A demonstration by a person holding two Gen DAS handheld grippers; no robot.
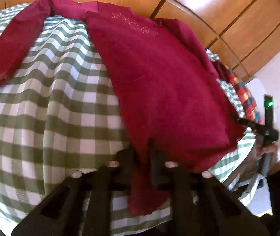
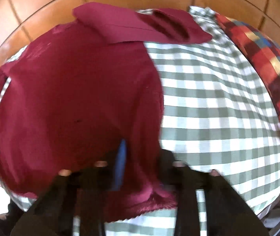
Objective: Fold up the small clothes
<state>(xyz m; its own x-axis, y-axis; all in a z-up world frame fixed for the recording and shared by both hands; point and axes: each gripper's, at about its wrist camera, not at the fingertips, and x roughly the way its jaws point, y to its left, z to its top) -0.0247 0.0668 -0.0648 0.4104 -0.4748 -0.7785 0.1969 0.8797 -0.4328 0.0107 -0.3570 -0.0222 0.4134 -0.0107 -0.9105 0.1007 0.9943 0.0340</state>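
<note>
Shirt (image 1: 159, 82) lies across the checked tabletop (image 1: 51, 108), hem low in both frames, pinched by left tool (image 1: 142, 157) and right tool (image 2: 140, 169), likely to fold it upward.

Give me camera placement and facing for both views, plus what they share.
Left wrist: sits on the left tool, facing forward over the red shirt on the checked cloth toward wood panels; shows its own fingers gripping the hem, plus the right tool and hand.
Right wrist: sits on the right tool, facing the same shirt; its fingers pinch the hem.
Shared: shirt, checked cloth, plaid pillow, panels.
</note>
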